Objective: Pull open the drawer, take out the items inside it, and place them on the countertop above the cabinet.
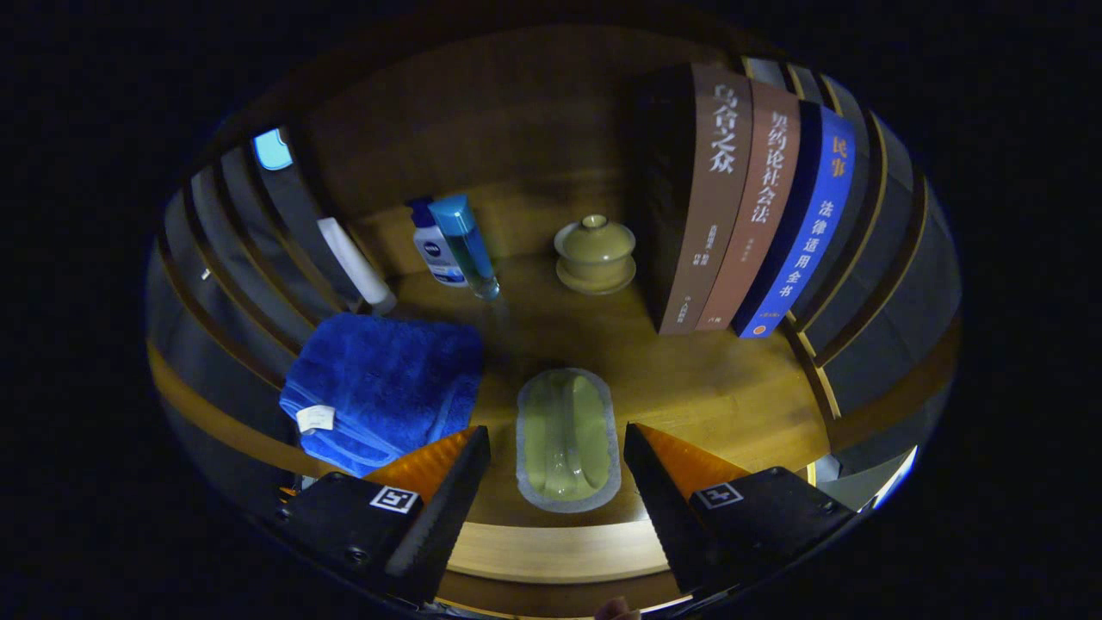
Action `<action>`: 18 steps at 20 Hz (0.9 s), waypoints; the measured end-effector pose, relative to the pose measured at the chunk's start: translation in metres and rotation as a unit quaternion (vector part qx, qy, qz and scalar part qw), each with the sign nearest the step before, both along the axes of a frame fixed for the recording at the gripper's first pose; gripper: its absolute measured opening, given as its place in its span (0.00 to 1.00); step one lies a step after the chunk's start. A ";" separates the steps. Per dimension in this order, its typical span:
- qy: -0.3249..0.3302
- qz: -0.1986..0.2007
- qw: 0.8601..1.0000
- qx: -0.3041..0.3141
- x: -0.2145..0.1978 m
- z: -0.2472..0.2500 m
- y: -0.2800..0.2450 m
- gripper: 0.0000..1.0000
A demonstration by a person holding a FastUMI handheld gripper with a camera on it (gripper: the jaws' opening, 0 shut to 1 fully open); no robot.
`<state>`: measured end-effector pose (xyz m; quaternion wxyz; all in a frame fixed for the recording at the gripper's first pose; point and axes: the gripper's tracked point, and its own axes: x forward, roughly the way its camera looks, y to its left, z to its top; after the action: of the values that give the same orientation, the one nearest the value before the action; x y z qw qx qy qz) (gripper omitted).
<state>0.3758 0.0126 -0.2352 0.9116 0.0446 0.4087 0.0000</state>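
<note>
Gripper (557,456): fingers spread wide apart, gripping nothing, their bases cut off below; a pale green oblong item in a clear wrapper (567,439) lies flat on the wooden countertop (706,387) between them, its contents hard to make out. Just beside the left finger, a folded blue towel (383,392) with a white tag. Beyond: two bottles (452,241) and a white tube (355,263), a lidded cup on a saucer (596,252), and upright books (749,207), the back dim.
</note>
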 end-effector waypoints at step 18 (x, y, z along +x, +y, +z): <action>-0.427 0.002 0.904 -0.015 -0.251 0.094 0.001 0.99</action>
<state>0.1251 0.0140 -0.1416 0.9994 0.0262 -0.0194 0.0146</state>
